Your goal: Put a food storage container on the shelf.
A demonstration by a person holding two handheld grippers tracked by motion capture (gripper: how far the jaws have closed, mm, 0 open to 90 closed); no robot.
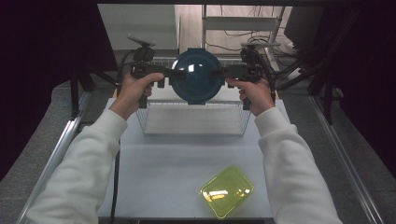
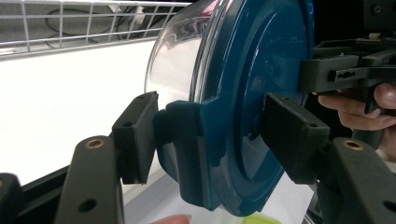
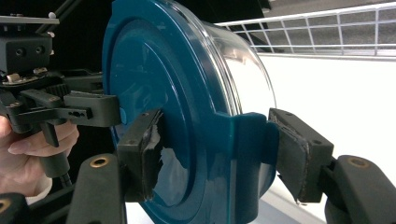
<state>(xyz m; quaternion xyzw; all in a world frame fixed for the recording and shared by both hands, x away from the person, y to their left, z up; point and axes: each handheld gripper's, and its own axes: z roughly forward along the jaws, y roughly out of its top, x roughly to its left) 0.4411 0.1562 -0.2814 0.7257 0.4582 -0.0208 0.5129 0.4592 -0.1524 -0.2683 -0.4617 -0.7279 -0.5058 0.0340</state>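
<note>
Desk (image 1: 187, 158) surface, white and broad, spreads below everything, with a person's white sleeves coming in from the near edge. Toward its far side sits a wire basket (image 1: 194, 122), shallow and rectangular, its mesh wall also visible behind the jaws in both gripper views. Above the basket, held up in the air on edge, is a round container (image 1: 196, 76) with a dark blue lid and a clear bowl-shaped body; in the high view its clear bottom faces the camera, and the lid's side latches stick out left and right. The left claw (image 1: 164, 77) is clenched on the latch tab at the container's left side, one pad against the tab, the other against the lid's face. The right claw (image 1: 223, 74) grasps the opposite tab in the same manner, pads pressed on either side. Near the desk's front edge, well apart from the basket, lies a small yellow-green tray (image 1: 227, 191).
</note>
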